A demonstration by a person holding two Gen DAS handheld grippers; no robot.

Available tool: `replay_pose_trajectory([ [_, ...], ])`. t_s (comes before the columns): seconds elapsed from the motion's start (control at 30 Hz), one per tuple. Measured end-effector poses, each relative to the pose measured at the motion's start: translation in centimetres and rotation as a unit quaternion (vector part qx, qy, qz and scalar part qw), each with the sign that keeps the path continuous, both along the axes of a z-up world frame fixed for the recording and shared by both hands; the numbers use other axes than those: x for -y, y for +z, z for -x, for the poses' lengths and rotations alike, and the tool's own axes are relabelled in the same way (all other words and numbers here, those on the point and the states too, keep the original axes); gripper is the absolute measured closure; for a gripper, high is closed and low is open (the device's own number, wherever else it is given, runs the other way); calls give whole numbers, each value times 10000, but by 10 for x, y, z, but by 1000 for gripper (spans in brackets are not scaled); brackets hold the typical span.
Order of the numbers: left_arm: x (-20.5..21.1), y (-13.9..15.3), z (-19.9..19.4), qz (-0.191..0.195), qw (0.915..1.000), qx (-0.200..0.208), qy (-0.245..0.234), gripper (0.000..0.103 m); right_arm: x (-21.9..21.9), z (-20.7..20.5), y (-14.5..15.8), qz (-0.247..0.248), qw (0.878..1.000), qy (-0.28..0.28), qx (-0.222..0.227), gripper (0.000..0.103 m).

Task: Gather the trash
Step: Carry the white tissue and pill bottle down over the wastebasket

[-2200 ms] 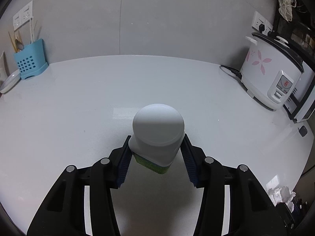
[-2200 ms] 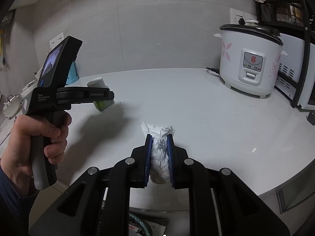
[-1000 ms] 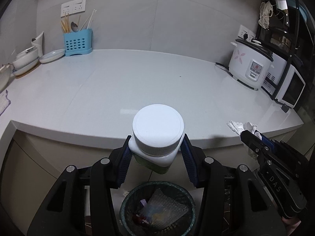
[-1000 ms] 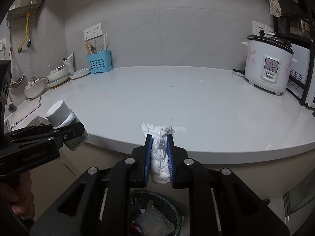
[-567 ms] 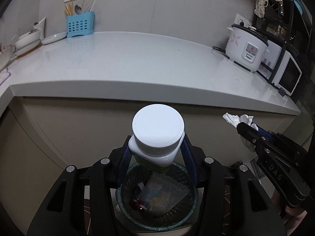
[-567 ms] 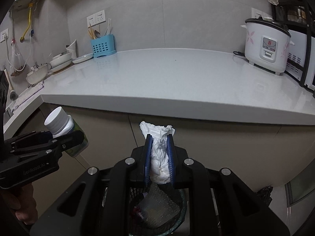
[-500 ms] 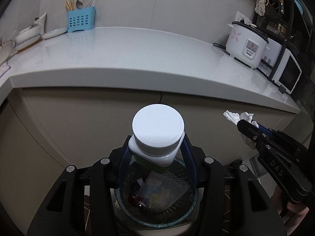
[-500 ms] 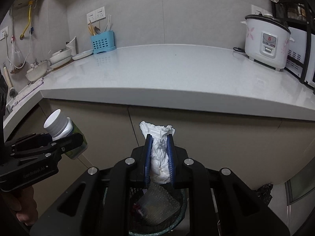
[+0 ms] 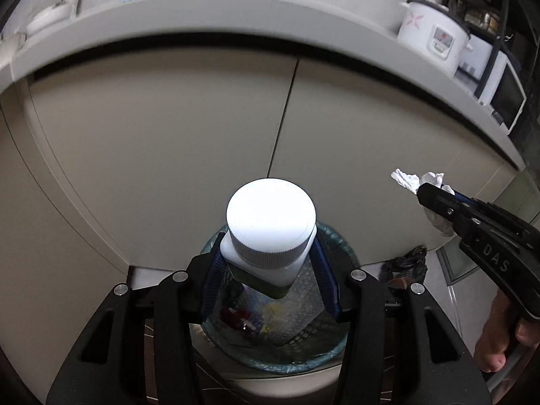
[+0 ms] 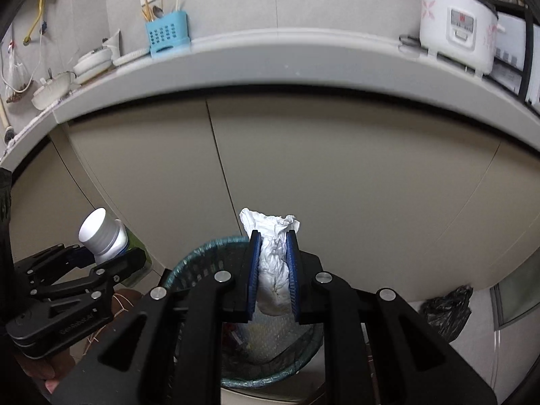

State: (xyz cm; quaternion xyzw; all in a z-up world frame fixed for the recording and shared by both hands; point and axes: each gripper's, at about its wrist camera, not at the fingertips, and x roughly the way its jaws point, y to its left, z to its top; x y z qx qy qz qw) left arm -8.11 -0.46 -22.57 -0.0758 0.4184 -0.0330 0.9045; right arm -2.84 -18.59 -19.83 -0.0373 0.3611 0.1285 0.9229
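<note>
My left gripper (image 9: 270, 270) is shut on a white-capped bottle with a green label (image 9: 270, 229) and holds it just above a round teal mesh trash bin (image 9: 334, 344) that has wrappers inside. My right gripper (image 10: 272, 263) is shut on a crumpled white tissue (image 10: 272, 270) above the same bin (image 10: 192, 263). The right gripper with the tissue (image 9: 415, 179) shows at the right of the left wrist view. The left gripper with the bottle (image 10: 101, 236) shows at the left of the right wrist view, beside the bin.
Beige cabinet doors (image 9: 202, 135) stand behind the bin under the grey counter edge (image 10: 270, 57). A rice cooker (image 10: 455, 20), a blue utensil holder (image 10: 167, 37) and dishes (image 10: 91, 60) sit on the counter. A black bag (image 10: 445, 310) lies on the floor at the right.
Both grippers have dropped from counter height to below the counter edge and now hang over the trash bin. Bottle and tissue remain gripped.
</note>
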Motion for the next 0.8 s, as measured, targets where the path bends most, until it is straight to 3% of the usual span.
replay_pose_trajectory([
  [0.3, -4, -66, -12, 75, 9990, -419, 128, 55, -13, -14, -67, 145, 9981, 63, -592, 89],
  [0.8, -13, -126, -27, 166, 9949, -973, 216, 55, -30, -27, -137, 382, 9918, 278, -1190, 88],
])
